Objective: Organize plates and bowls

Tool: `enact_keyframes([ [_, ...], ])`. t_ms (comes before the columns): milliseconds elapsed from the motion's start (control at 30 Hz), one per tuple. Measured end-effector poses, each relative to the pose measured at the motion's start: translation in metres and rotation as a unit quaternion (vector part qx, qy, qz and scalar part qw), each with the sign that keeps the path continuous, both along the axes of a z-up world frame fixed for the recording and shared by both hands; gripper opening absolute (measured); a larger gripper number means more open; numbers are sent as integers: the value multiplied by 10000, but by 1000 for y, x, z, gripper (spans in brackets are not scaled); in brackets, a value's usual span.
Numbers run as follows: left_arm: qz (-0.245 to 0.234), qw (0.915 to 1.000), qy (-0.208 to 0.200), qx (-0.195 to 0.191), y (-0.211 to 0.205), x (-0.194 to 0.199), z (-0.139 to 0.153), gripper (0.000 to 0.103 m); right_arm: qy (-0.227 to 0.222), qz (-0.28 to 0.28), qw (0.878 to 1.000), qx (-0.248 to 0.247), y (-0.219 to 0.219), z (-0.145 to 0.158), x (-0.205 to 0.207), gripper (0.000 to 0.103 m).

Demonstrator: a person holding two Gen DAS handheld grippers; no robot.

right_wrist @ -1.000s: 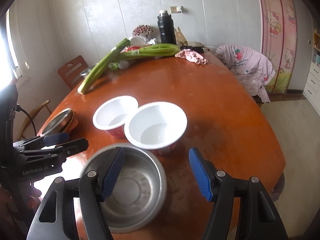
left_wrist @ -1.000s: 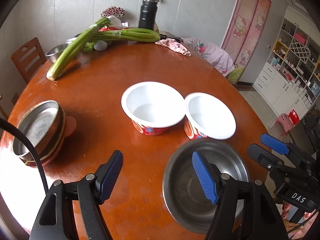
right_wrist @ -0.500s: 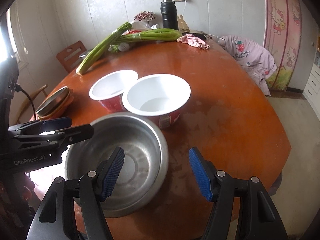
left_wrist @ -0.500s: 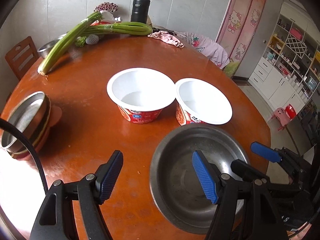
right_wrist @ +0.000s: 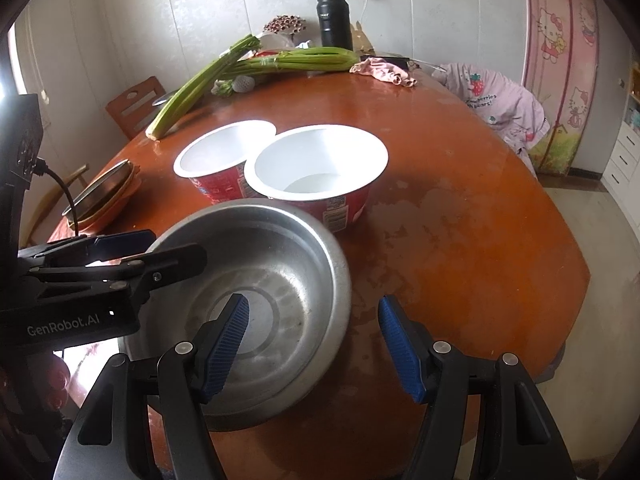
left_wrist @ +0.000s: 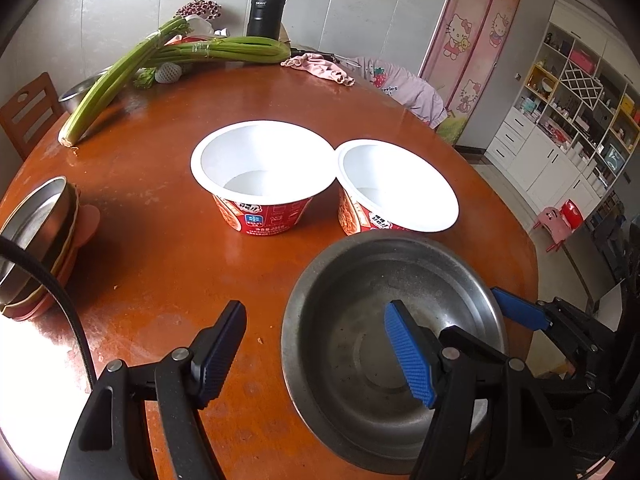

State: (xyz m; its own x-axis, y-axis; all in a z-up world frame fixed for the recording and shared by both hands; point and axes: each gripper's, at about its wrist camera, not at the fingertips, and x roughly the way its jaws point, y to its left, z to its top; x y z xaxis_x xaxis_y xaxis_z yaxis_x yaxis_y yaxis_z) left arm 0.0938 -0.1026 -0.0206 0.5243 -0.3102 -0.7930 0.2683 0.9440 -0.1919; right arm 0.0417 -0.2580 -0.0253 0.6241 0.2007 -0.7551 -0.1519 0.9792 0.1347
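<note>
Left hand-held gripper [left_wrist: 316, 354]: released, nothing between its pads; we see its right pad over the near-left rim of the steel bowl [left_wrist: 394, 316], its left pad over bare bench [left_wrist: 168, 264].
Right hand-held gripper [right_wrist: 314, 346]: also released and empty; its left pad hangs over the bowl's hollow, its right pad outside the right rim.
Steel bowl: on the bench directly under both, just short of two white paper bowls [left_wrist: 264, 172] ahead.
Stack of plates [left_wrist: 38, 236]: well off to the left.
Our advice: straddle one rim wall squarely, pinch firmly, lift level; steel looks slippery.
Risk: we could nudge the touching paper bowls.
</note>
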Motion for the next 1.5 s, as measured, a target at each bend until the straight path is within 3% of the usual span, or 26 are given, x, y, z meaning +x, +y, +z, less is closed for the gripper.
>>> enact_keyframes([
  [400,-65,9999,108,48,-7,3,-10,71,83,67,9999,135,1,-8,0,65],
  [567,-121,9997,185,-110,-9,6,-13,71,139,122,9994,303,0,-11,1,59],
  [867,-199,9989,244,-340,-10,8,-17,69,153,261,9988,377,8,-12,2,57],
  [933,-234,9987,278,-364,-12,8,-18,63,168,280,9987,389,9,-13,2,57],
  [1500,-200,9975,231,-642,0,4,-9,60,132,327,9989,306,18,-8,2,54],
])
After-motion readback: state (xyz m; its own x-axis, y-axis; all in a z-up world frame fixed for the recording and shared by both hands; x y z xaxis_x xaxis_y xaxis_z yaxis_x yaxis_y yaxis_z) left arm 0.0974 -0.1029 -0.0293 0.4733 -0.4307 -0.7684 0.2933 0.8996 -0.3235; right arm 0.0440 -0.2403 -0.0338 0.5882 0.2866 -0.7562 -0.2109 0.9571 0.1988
